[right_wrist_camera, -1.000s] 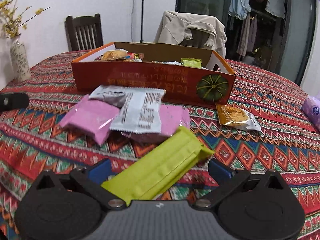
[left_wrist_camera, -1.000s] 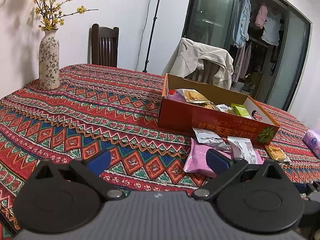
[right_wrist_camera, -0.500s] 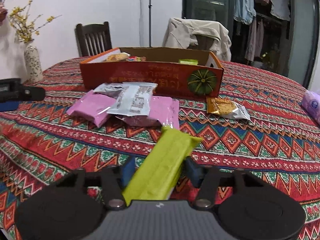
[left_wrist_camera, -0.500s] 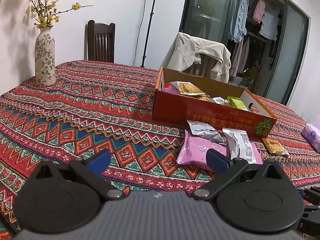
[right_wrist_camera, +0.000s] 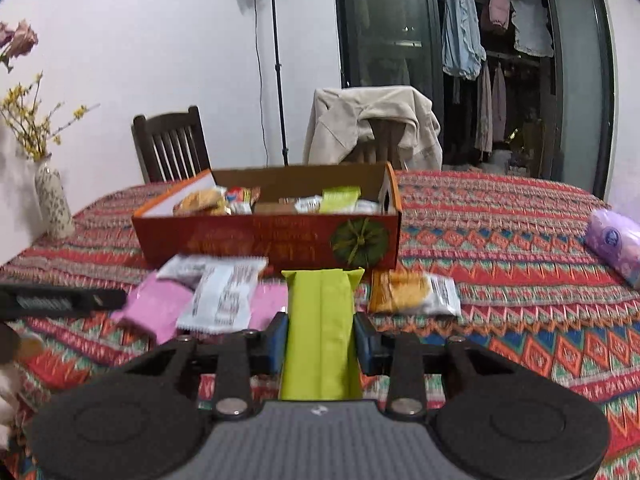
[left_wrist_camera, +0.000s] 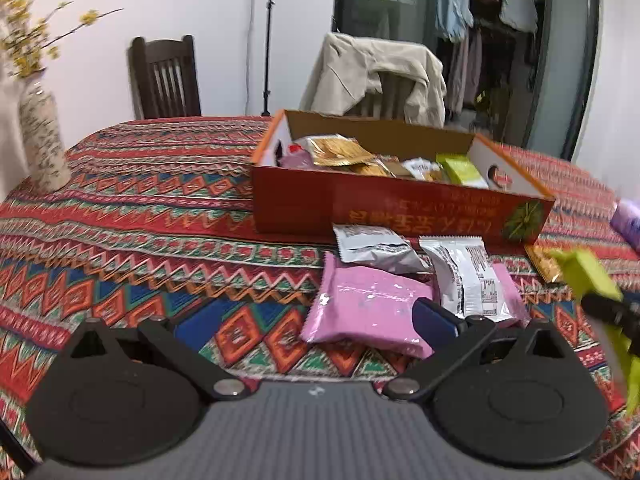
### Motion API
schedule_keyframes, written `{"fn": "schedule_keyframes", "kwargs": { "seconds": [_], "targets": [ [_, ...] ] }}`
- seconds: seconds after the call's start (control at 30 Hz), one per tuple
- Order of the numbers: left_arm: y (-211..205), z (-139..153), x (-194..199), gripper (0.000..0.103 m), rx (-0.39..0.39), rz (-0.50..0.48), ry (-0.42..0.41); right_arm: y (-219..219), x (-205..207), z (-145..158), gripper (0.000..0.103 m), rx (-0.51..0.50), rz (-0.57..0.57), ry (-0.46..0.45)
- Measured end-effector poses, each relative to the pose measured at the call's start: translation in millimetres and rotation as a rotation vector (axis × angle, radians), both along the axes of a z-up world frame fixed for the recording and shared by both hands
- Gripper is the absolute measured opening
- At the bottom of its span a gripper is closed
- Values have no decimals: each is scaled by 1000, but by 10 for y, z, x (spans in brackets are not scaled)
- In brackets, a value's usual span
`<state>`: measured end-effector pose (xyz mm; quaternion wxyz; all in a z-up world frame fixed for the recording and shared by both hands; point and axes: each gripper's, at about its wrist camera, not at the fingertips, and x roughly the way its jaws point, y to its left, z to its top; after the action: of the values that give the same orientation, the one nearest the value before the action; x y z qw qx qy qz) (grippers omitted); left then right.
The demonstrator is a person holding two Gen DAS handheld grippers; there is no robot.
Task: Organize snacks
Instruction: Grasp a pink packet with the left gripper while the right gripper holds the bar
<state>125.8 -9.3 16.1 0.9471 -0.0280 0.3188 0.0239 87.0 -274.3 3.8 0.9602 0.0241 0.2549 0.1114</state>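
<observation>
Gripping a long lime-green foil snack packet [right_wrist_camera: 320,328] between blue pads, the right tongs [right_wrist_camera: 320,338] hold it lengthwise above a surface covered with a red, blue and green zigzag-patterned cloth [right_wrist_camera: 500,248]. The packet points toward an open red cardboard box printed with a pumpkin [right_wrist_camera: 276,240], which already contains assorted wrapped snacks — among them another green packet standing near its right end.

Between the tongs and the box lie loose snacks: a white printed sachet [right_wrist_camera: 224,296] resting on pink wrappers [right_wrist_camera: 156,308], and an orange-and-white packet [right_wrist_camera: 412,292] just beside the box's pumpkin corner. A lilac soft pack [right_wrist_camera: 616,244] sits well apart at the right edge.

The left tongs [left_wrist_camera: 304,320] hang wide open with nothing between the fingers — one blue pad [left_wrist_camera: 434,322] is seen over a pink wrapper, the other blends into the cloth. From the left wrist camera, the green packet appears blurred at the far right edge.

A patterned ceramic vase of yellow blossoms [left_wrist_camera: 42,140] stands at the surface's left edge, a dark wooden chair [left_wrist_camera: 166,76] and a chair draped with a beige jacket [left_wrist_camera: 380,72] behind.
</observation>
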Motion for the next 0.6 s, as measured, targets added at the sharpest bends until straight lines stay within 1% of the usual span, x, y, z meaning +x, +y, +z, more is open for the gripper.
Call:
{"fn": "schedule_keyframes", "kwargs": {
  "seconds": [0.07, 0.2, 0.37, 0.47, 0.6],
  "targets": [
    [-65, -34, 106, 103, 20, -16, 19, -5, 93, 15, 34, 3, 1, -10],
    [-202, -112, 312, 103, 61, -16, 62, -22, 314, 22, 34, 22, -7, -17],
    [-340, -186, 411, 103, 55, -65, 74, -86, 460, -135, 34, 81, -9, -7],
    [-380, -262, 433, 103, 61, -67, 65, -118, 483, -231, 34, 113, -5, 11],
    [-386, -360, 488, 103, 64, -73, 87, -120, 455, -263, 34, 124, 8, 6]
  ]
}}
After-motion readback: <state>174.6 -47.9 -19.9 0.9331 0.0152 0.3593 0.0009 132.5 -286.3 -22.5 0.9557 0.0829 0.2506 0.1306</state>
